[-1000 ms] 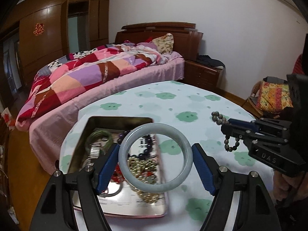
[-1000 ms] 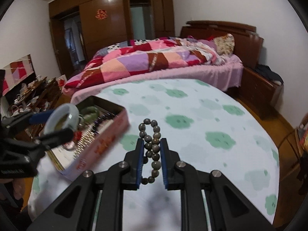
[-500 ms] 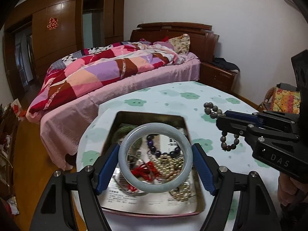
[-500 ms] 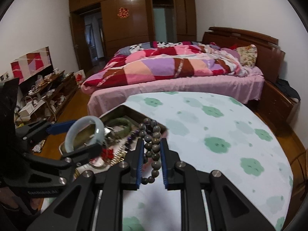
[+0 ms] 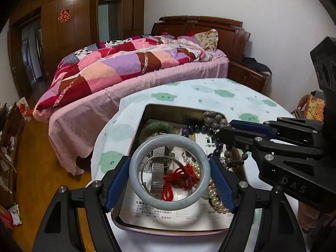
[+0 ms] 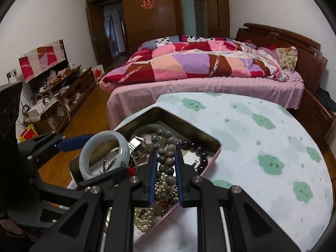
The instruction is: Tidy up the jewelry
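Two pieces are getting carried at once here, both hanging over the rectangular metal tin (image 5: 134, 138) that's sitting on the cloud-print surface (image 6: 262, 138). The left hand-held gripper (image 5: 169, 175) is clamping a pale grey-green jade bangle (image 5: 169, 202) across its widest part, one blue pad on each side of the ring, and holding it above the tin. Through the hole I'm seeing a metal watch band (image 5: 157, 174) and a red knotted cord (image 5: 178, 177) lying inside.

The right hand-held gripper (image 6: 166, 173) is pinching a strand of brown-grey round beads (image 6: 166, 161), with loops flopping out ahead of and behind the pads. It's also over the tin, just above a string of dark purple beads (image 6: 196, 147) and a heap of small pearls (image 6: 147, 222).

My take on handling: the bangle is rigid, smooth and probably heavy for its size, so it's going to want to slip or rotate out of a two-point squeeze. Gripping right on the diameter like this looks like the safest hold. It's brittle too, so I'd be lowering it until it's touching down, not dropping it onto metal. The bead strand is the opposite, totally limp, and it's going to swing and drape wherever it wants. Grabbing it mid-strand is fine, but watch for it snagging on the pearls.
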`<state>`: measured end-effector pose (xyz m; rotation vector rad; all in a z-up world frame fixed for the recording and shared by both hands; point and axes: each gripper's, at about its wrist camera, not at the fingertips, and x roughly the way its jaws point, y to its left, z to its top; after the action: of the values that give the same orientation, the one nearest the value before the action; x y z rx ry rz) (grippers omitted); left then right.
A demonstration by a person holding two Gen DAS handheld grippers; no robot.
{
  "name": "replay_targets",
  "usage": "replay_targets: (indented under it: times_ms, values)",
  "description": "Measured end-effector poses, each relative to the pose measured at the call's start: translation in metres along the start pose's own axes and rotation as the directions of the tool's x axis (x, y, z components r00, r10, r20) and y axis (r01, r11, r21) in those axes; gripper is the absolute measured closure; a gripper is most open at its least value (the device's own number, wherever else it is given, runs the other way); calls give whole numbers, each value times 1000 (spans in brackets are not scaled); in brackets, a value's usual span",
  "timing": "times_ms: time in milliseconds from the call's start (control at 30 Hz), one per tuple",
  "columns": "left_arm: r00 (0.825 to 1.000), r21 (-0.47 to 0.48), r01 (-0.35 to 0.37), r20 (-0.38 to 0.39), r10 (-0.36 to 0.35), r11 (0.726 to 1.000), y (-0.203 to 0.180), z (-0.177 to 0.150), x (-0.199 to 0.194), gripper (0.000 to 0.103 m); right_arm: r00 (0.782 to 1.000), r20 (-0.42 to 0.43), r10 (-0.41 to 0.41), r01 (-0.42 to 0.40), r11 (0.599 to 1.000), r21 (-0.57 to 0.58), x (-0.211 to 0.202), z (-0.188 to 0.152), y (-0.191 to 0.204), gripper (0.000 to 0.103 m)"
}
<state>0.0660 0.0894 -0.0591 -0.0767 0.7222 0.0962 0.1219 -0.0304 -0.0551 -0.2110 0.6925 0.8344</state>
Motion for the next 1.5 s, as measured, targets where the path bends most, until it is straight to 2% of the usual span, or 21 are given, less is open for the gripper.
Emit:
replay_targets:
  times_ms: [267, 400, 500, 600, 733, 967, 1133, 1500]
  values:
    - [999, 14, 5, -49, -4, 1000, -4, -6, 12, 27, 997, -70, 27, -27, 1000, 2, 16, -4, -1, 83]
    - [997, 26, 2, -75, 0, 1000, -6, -7, 17, 27, 994, -104, 39, -37, 999, 21, 23, -8, -4, 78]
    - [998, 31, -1, -65, 3, 1000, -6, -8, 14, 27, 993, -112, 48, -43, 998, 44, 23, -11, -9, 72]
    - [998, 34, -10, -57, 12, 999, -5, -6, 10, 27, 994, -101, 44, -38, 997, 62, 19, -11, -14, 61]
    - [999, 39, -32, -43, 34, 999, -3, -2, -2, 27, 997, -56, 50, -46, 996, 78, -2, -10, -14, 34]
    - [999, 38, -42, 21, 42, 998, -1, 6, -35, 26, 1000, 13, -10, 8, 990, 144, -46, -15, -28, 26]
    - [997, 27, -42, 66, 40, 999, 0, 13, -55, 25, 996, 41, -75, 68, 987, 149, -69, -22, -32, 21]
    - [992, 20, -47, 120, 44, 999, -2, 19, -82, 24, 984, 87, -154, 133, 969, 210, -101, -40, -49, 18]
